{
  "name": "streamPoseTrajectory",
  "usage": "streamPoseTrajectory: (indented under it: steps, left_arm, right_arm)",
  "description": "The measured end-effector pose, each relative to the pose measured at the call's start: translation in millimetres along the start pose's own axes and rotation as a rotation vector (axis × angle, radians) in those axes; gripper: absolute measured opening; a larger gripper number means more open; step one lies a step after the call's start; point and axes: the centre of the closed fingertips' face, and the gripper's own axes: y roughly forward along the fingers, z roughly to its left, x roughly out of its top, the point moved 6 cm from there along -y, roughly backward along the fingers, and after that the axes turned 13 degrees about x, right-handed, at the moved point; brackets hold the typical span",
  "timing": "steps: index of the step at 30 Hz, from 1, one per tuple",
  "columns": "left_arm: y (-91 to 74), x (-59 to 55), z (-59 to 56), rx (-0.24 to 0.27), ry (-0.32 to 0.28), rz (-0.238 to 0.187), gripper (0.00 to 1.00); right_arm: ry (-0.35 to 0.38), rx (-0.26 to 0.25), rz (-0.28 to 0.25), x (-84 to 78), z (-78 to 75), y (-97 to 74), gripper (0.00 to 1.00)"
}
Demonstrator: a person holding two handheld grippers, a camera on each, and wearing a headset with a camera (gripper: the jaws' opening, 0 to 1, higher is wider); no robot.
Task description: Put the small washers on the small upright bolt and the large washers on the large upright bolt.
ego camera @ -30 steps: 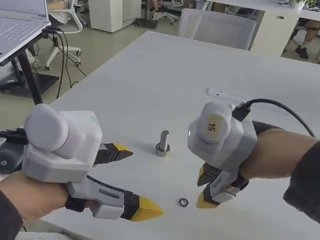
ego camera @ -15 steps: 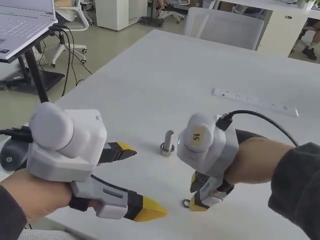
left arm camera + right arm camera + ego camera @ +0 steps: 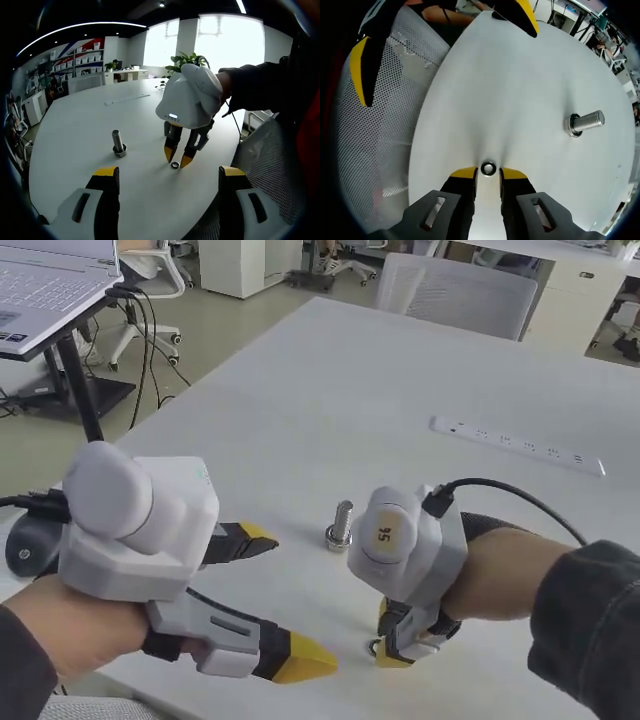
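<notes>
A single steel bolt (image 3: 340,523) stands upright on the white table (image 3: 330,400), with a washer around its base. One small washer (image 3: 488,168) lies flat on the table near the front edge. My right gripper (image 3: 488,175) points down at it, tips on the table either side of the washer with a thin gap, so it is narrowly open. In the head view the right gripper (image 3: 388,650) hides most of that washer (image 3: 372,647). My left gripper (image 3: 275,597) hovers wide open at the lower left, holding nothing. The left gripper view shows the bolt (image 3: 118,143) and washer (image 3: 174,164).
A white power strip (image 3: 515,445) lies on the far right of the table. A mesh chair (image 3: 455,295) stands behind the table, and a laptop (image 3: 45,280) on a stand is at the far left. The table's front edge is just below the washer.
My right gripper has come down and slightly left, so its tips now straddle the washer on the table. The left gripper has stayed put and open. The head camera has shifted.
</notes>
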Motion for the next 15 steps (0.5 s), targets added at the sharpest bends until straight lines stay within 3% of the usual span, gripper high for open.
streamPoseTrajectory:
  steps: [15]
  left_arm:
    - [-1.1,-0.4,0.5,0.001,0.000,-0.001,0.81]
  right_arm:
    - [-0.020,-0.027,0.016,1.7,-0.9,0.5,0.15]
